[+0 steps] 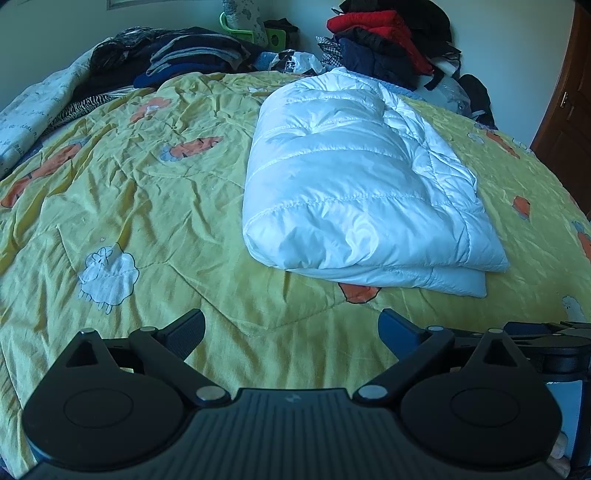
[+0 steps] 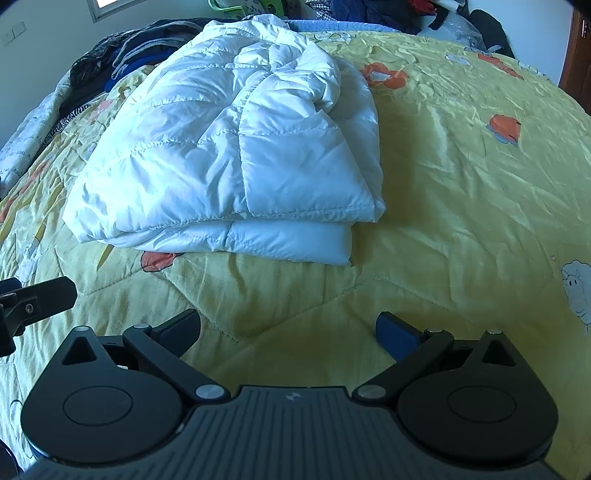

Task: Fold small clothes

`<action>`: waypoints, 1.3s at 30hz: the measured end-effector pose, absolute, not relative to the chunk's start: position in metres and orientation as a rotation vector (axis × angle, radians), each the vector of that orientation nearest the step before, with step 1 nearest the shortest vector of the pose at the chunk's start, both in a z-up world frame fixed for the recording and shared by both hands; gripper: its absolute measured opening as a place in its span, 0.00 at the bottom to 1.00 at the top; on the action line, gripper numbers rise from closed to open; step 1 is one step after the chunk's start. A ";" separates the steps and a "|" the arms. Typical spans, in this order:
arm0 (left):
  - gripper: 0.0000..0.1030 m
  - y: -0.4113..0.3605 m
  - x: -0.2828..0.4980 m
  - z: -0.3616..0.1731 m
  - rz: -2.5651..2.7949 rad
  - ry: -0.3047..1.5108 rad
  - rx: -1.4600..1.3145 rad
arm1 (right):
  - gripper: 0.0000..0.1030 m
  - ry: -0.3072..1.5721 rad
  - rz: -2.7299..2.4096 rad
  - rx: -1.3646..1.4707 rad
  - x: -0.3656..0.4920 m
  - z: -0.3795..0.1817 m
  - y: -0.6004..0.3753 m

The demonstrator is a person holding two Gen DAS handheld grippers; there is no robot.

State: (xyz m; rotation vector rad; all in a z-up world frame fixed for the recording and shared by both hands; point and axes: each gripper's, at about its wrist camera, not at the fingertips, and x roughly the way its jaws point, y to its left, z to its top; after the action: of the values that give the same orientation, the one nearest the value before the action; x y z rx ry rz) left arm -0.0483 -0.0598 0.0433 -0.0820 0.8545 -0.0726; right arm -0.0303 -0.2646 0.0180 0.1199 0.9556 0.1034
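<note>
Bedroom setting: a bed under a wrinkled yellow quilted cotton bedspread (image 1: 155, 206) printed with white sheep and orange shapes; pale wall behind.

Item 1. Left gripper (image 1: 291, 330), black, two-fingered. Jaws spread wide, nothing between them, hovering just above bare bedspread on the near side of the jacket.

Item 2. Right gripper (image 2: 288, 328), black, same pattern. Jaws likewise spread and empty, over bare bedspread near the jacket's front edge. The tip of the other tool shows at the left border of this view, so the two sit side by side.

Item 3. White quilted puffer jacket (image 1: 354, 184), shiny synthetic shell, already folded into a thick stacked rectangle resting on the bedspread. Long axis runs away from both grippers toward the wall. From the left gripper it lies ahead and to the right; from the right gripper, ahead and slightly to the left, its near hem (image 2: 258, 240) closer. Judgement: the right gripper is the nearer of the two, the jacket lying roughly between their lines of sight.

Item 4. Beyond the jacket, against the wall: heap of dark folded clothes (image 1: 192, 55) to its left; pile of red and black garments (image 1: 388, 33) behind it, to its right.
</note>
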 end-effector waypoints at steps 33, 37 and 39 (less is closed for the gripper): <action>0.98 -0.058 -0.048 0.041 -0.066 0.870 -0.087 | 0.99 0.956 0.123 0.112 -0.032 0.018 -0.262; 0.98 -0.058 -0.047 0.041 -0.067 0.870 -0.087 | 0.99 0.955 0.125 0.111 -0.031 0.018 -0.263; 0.98 -0.058 -0.047 0.041 -0.067 0.872 -0.089 | 0.99 0.955 0.126 0.111 -0.031 0.018 -0.262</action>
State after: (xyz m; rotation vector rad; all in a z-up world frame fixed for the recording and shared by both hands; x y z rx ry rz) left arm -0.0471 -0.0582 0.0408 -0.0886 0.8717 -0.0669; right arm -0.0311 -0.2624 0.0181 0.1106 0.9552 0.1260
